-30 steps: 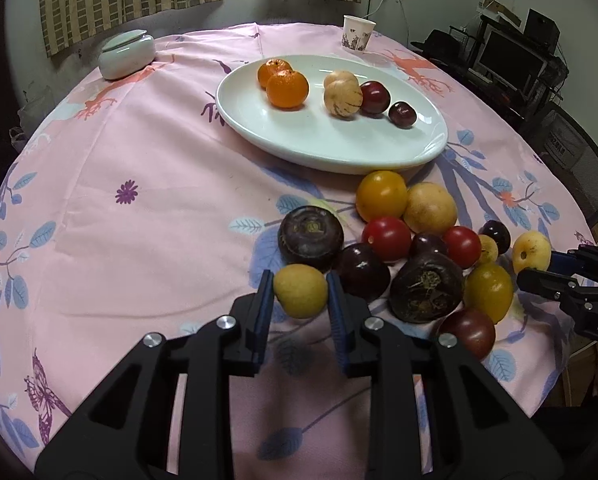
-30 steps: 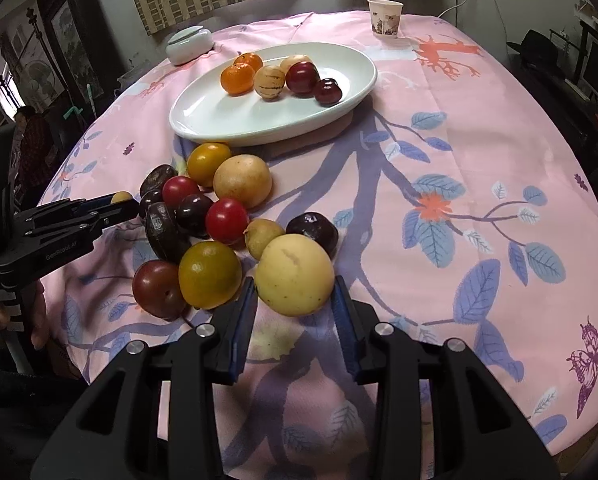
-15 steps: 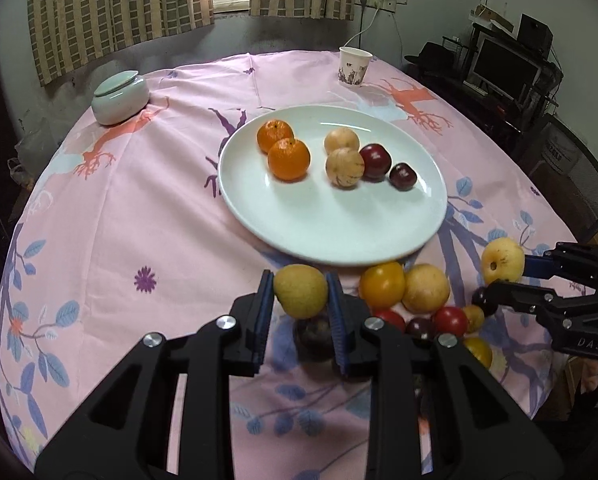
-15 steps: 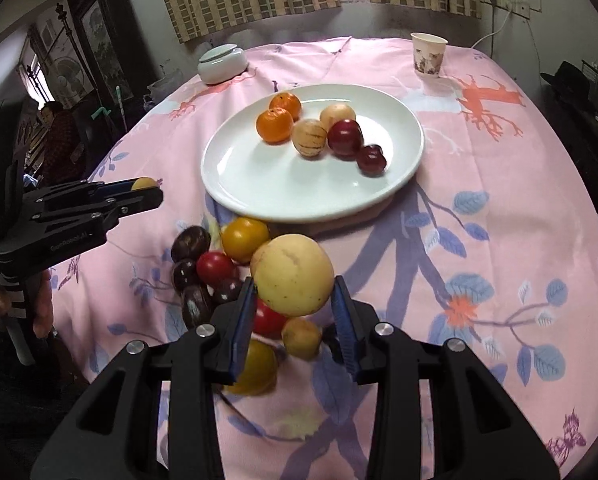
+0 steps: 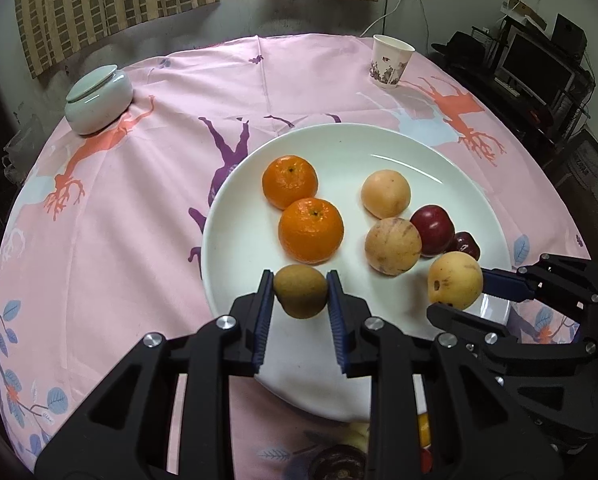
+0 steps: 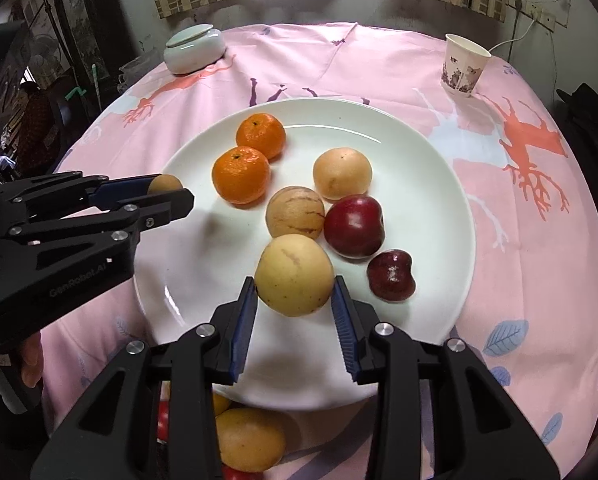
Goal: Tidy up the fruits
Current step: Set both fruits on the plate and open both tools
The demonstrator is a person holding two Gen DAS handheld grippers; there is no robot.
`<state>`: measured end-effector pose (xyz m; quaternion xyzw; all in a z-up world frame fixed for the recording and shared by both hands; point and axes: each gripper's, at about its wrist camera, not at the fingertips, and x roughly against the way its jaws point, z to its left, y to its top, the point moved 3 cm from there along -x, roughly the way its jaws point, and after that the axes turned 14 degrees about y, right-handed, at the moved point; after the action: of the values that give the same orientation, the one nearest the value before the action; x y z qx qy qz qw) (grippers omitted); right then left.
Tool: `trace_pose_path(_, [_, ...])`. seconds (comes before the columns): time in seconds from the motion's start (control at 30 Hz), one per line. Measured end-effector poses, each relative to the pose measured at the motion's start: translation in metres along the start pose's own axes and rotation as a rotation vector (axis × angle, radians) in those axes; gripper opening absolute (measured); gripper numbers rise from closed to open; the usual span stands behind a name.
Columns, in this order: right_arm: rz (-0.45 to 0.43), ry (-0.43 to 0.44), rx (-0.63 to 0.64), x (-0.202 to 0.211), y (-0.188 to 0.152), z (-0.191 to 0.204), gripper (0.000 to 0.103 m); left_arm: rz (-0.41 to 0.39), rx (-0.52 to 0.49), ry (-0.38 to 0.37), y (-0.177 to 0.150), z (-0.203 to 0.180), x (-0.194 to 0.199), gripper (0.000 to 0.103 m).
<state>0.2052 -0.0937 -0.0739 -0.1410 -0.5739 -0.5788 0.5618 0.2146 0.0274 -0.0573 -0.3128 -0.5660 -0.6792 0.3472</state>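
Both sets of jaws are clenching fruit: the left gripper [image 5: 300,292] is grasping a small brownish-green fruit [image 5: 300,291], the right gripper [image 6: 294,298] a larger pale yellow fruit [image 6: 293,275]. A second ago they were lifting these from the pile on the tabletop; now both are hanging over the white plate [image 6: 439,184], beside the oranges [image 5: 310,229]. Setting them down looks like the next step.

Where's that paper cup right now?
The paper cup stands upright on the pink cloth at the table's far right, beyond the white plate.
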Motion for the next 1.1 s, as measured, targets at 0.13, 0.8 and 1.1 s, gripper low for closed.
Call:
trace_pose_path(0.13, [0.016,-0.008,-0.014,-0.011,0.004,-0.01,0.038,0.011,-0.001,-0.003,0.001,-0.001,-0.008,0.027])
trace_pose_path(0.8, [-0.098,-0.086,0.127,0.075,-0.044,0.016,0.066,-0.199,0.06,-0.029,-0.033,0.016,0.096,0.092])
trace_pose_path(1.1, [-0.059,-0.059,-0.051,0.084,-0.124,0.003,0.067,-0.114,0.002,0.049,-0.125,0.007,0.081,0.092])
